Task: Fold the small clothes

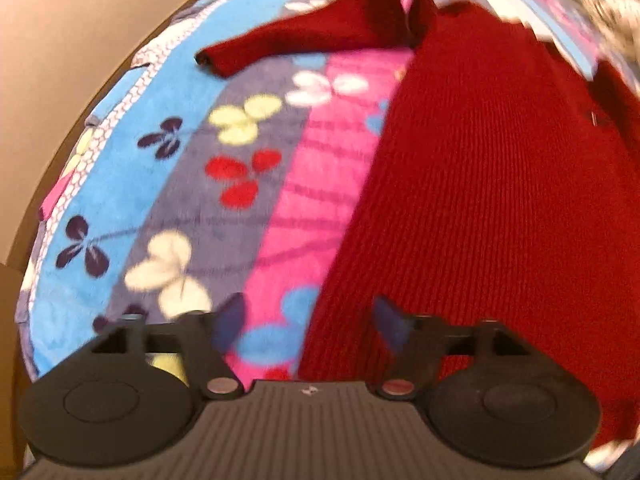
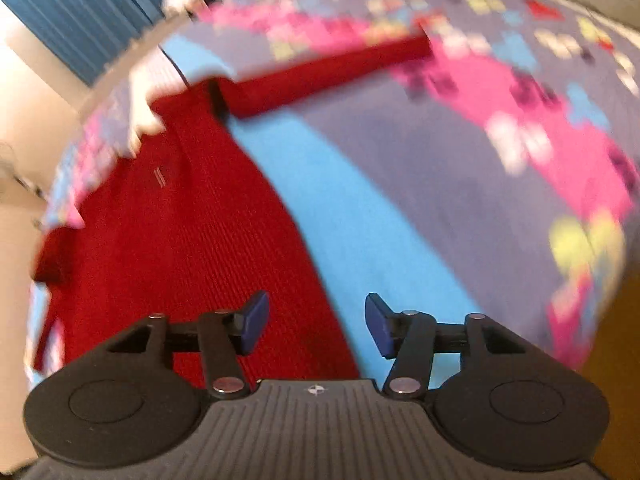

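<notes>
Red ribbed-knit sweater flat on blanket, sleeves spread.

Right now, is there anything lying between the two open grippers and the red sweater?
Nothing visible. The left gripper and the right gripper are both open and empty above the sweater, which lies flat on the blanket. No other object is on it.

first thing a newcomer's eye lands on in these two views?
The red knit sweater, spread flat on the loud flowered blanket, filling the right of the left wrist view. Its sleeve stretches out to the left near the top. At the bottom of each view, the left gripper and right gripper stand open and empty.
</notes>
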Action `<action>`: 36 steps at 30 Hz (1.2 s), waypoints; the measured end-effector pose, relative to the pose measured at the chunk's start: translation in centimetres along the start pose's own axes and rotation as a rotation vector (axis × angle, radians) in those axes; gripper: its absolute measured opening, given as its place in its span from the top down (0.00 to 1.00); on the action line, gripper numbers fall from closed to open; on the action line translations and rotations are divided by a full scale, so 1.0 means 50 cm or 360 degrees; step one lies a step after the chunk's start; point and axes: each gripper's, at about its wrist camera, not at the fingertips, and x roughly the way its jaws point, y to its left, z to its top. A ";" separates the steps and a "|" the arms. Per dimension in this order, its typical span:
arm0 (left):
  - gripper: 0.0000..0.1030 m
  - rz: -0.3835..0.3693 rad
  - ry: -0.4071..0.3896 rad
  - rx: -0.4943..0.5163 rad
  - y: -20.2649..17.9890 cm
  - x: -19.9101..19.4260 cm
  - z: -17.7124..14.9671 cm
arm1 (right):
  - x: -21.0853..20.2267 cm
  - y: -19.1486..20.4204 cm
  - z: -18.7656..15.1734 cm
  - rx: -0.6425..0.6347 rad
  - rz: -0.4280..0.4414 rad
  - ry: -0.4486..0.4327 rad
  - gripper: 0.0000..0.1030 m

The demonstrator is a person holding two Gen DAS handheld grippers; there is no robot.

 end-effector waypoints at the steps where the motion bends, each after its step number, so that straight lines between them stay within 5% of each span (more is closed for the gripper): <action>1: 0.19 -0.0008 -0.0024 -0.0048 -0.003 -0.001 0.018 | 0.011 0.002 0.033 0.0010 0.0031 -0.0030 0.45; 4: 0.15 -0.0011 -0.0070 -0.0097 -0.019 0.015 0.072 | 0.063 0.015 0.128 0.0100 0.0125 -0.0096 0.42; 9: 0.04 0.0156 -0.0152 0.0000 -0.057 0.064 0.173 | 0.201 0.022 0.267 0.0317 0.0113 -0.0118 0.33; 13: 0.04 0.0248 -0.0134 -0.0093 -0.044 0.117 0.258 | 0.332 -0.011 0.343 0.0604 -0.0141 -0.0094 0.33; 16: 0.04 0.0341 -0.0141 -0.0152 -0.027 0.146 0.303 | 0.396 -0.008 0.383 0.0555 -0.0447 -0.0190 0.35; 19: 0.04 0.0409 -0.0148 -0.0196 -0.004 0.169 0.336 | 0.427 -0.012 0.423 0.0506 -0.0595 -0.0263 0.88; 21: 0.04 0.0436 -0.0154 -0.0217 0.013 0.178 0.352 | 0.428 0.001 0.451 0.0333 -0.0679 -0.0281 0.88; 23: 0.04 0.0482 -0.0175 -0.0240 0.036 0.183 0.369 | 0.397 0.006 0.488 0.0187 -0.0770 -0.0451 0.88; 26: 0.04 0.0558 -0.0196 -0.0283 0.078 0.194 0.388 | 0.364 -0.035 0.549 0.0132 -0.0993 -0.0631 0.80; 27: 0.04 0.0567 -0.0191 -0.0305 0.092 0.198 0.395 | 0.364 -0.060 0.568 0.0166 -0.1024 -0.0594 0.66; 29: 0.04 0.0544 -0.0180 -0.0383 0.121 0.205 0.409 | 0.363 -0.107 0.581 0.0267 -0.0997 -0.0426 0.53; 32: 0.04 0.0433 -0.0183 -0.0566 0.154 0.215 0.431 | 0.321 -0.104 0.521 0.0290 -0.0837 -0.0455 0.41; 36: 0.02 0.0361 -0.0160 -0.0666 0.165 0.246 0.458 | 0.266 -0.040 0.372 0.0113 -0.0520 -0.0324 0.39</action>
